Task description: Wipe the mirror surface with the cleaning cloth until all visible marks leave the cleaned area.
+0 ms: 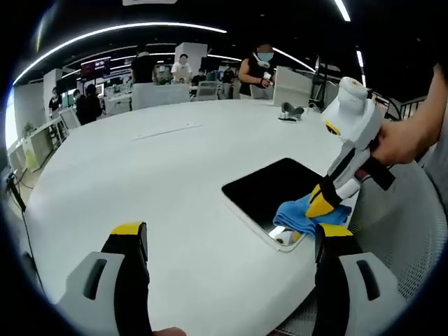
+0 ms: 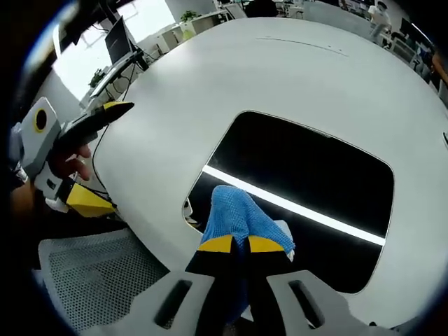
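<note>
Up close, the right gripper (image 2: 240,243) pinches a blue cleaning cloth (image 2: 238,213) between closed jaws, pressing it on the dark mirror (image 2: 315,175) at its 7 o'clock corner. Lying flat on a white table (image 1: 154,182), the mirror reflects a light strip. The left gripper (image 1: 231,241) hovers with jaws spread wide.

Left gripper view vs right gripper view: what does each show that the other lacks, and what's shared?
Left gripper view alone: people standing at desks beyond the table, and a small grey object on its far side. The left hand-held gripper hangs open over bare tabletop.

Right gripper view alone: a bright strip reflection across the mirror, a monitor by the window, and a mesh chair.

Shared: the white table, the mirror, and the blue cloth pinched by the right hand-held gripper at the mirror's near corner.
</note>
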`<state>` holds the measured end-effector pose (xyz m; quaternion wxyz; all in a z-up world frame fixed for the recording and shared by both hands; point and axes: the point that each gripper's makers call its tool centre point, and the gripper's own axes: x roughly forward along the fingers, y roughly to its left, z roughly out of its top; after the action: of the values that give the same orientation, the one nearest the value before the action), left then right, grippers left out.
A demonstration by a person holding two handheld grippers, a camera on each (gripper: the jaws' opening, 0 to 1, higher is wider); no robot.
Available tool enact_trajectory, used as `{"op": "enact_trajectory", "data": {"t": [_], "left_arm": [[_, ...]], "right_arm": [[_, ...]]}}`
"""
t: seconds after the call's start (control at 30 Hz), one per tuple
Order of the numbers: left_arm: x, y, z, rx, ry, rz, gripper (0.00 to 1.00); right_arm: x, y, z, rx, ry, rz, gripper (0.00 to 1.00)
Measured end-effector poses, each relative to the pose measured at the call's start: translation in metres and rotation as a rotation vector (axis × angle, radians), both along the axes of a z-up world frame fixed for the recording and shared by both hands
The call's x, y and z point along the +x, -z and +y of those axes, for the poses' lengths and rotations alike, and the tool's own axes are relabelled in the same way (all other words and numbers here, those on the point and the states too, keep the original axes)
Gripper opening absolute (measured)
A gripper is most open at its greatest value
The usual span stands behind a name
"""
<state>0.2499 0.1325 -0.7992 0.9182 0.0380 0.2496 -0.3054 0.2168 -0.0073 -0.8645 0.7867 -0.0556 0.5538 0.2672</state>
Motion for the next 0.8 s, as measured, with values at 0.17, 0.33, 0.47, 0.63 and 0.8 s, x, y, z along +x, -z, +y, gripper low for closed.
{"op": "enact_trajectory", "data": {"t": [0.17, 0.33, 0.47, 0.63, 0.8], "left_arm": [[-0.0011, 0.0004, 0.0003, 0.003, -0.002, 0.005, 0.99], [-0.0004, 0.0009, 0.0003, 0.002, -0.013, 0.016, 0.99], [0.0019, -0.0012, -0.0005, 0.003, -0.014, 0.007, 0.99], [0.0055, -0.0042, 0.0006, -0.008, -0.033, 0.001, 0.99], [0.0069, -0.0056, -0.0002, -0.007, -0.036, -0.003, 0.99]], "right_arm": [[0.0005, 0.0007, 0.0003, 0.01, 0.002, 0.002, 0.0], [0.0002, 0.0009, 0.0005, 0.016, -0.021, 0.012, 0.0], [-0.0006, 0.0003, 0.0006, 0.013, -0.016, -0.002, 0.0], [-0.0011, -0.0004, 0.001, 0.006, -0.04, -0.012, 0.0], [-0.0011, -0.0006, 0.001, 0.007, -0.052, -0.009, 0.0]]}}
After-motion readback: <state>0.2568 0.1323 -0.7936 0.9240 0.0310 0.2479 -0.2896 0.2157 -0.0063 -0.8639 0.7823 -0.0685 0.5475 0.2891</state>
